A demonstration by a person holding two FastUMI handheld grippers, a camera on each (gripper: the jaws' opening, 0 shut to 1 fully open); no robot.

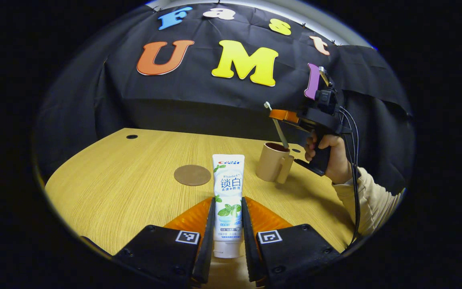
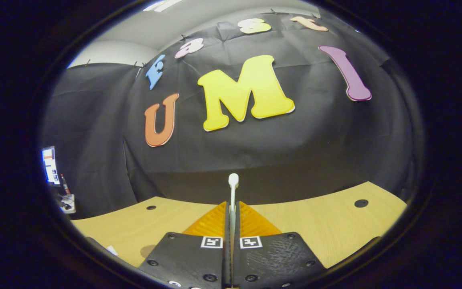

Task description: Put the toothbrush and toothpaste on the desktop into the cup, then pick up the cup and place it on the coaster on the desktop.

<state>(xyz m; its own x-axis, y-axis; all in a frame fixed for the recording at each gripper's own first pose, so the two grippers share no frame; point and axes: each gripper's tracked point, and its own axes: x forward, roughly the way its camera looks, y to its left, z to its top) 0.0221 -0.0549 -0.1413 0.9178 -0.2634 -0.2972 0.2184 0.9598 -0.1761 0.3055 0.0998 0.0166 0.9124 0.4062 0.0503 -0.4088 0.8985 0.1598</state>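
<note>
On wooden desktop (image 1: 114, 188): coaster (image 1: 192, 175), cup (image 1: 271, 162).

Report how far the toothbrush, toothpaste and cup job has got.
Nothing is finished yet. In hand: the right claw holds the toothbrush over the cup, its lower end at the cup's mouth; the left claw grips the toothpaste above the desktop. Left: release the toothbrush into the cup, add the toothpaste, then move the cup onto the bare coaster.
</note>
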